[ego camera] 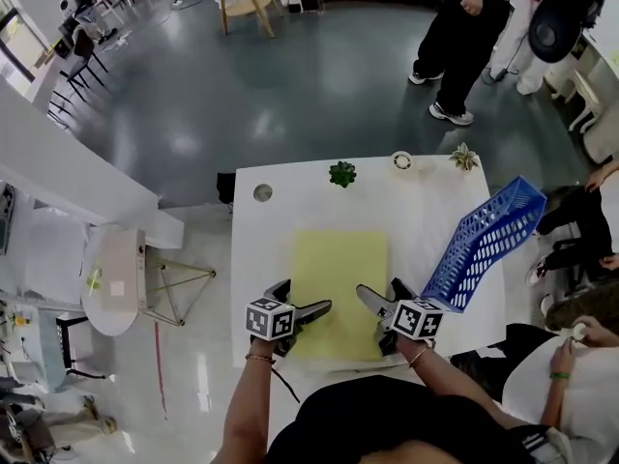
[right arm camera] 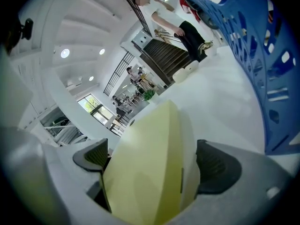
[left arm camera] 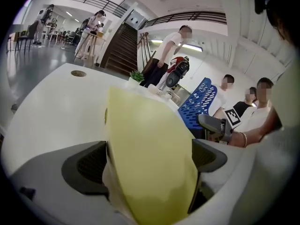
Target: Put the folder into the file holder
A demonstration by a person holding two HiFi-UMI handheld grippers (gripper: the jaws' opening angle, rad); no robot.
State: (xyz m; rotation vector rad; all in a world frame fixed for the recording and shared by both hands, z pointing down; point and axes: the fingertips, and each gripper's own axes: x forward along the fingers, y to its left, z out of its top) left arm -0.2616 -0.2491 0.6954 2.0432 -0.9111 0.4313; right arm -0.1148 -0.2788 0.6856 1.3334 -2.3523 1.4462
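A pale yellow folder (ego camera: 338,269) lies flat on the white table (ego camera: 261,249), its near edge towards me. My left gripper (ego camera: 306,295) is at the near left corner, my right gripper (ego camera: 377,288) at the near right corner. In the left gripper view the folder (left arm camera: 140,121) rises between the jaws of the left gripper (left arm camera: 150,149), which stand wide apart. The right gripper view shows the folder (right arm camera: 150,139) likewise between the spread jaws of the right gripper (right arm camera: 152,156). A blue mesh file holder (ego camera: 484,240) leans tilted at the table's right edge, just right of my right gripper.
At the table's far edge stand a small green plant (ego camera: 341,173), a tape roll (ego camera: 402,160) and a second small plant (ego camera: 464,157). A round cable hole (ego camera: 262,192) sits at far left. People stand beyond the table (ego camera: 464,27) and sit at its right (ego camera: 580,230).
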